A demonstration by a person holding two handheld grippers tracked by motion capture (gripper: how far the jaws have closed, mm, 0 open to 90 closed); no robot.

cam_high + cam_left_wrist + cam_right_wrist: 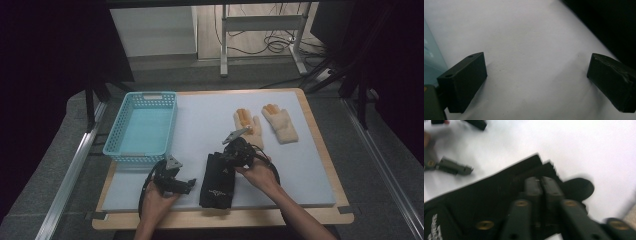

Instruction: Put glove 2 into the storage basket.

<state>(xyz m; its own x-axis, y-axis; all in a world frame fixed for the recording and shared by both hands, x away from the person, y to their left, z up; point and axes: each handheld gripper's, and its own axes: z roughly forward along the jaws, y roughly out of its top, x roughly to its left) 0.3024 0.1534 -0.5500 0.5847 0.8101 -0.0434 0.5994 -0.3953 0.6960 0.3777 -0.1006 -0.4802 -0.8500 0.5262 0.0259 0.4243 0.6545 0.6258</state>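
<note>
On the desk (310, 165), right tongs (541, 185) sit together over the black glove (216, 181), while left tongs (536, 82) stand apart.

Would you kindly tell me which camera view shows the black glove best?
The high view: the black glove lies whole on the white mat, with the right claw at its far end. The right gripper view shows it close but blurred and cut off, the jaws together over its jagged edge. The left gripper view gives a dark edge, too unclear to identify.
</note>
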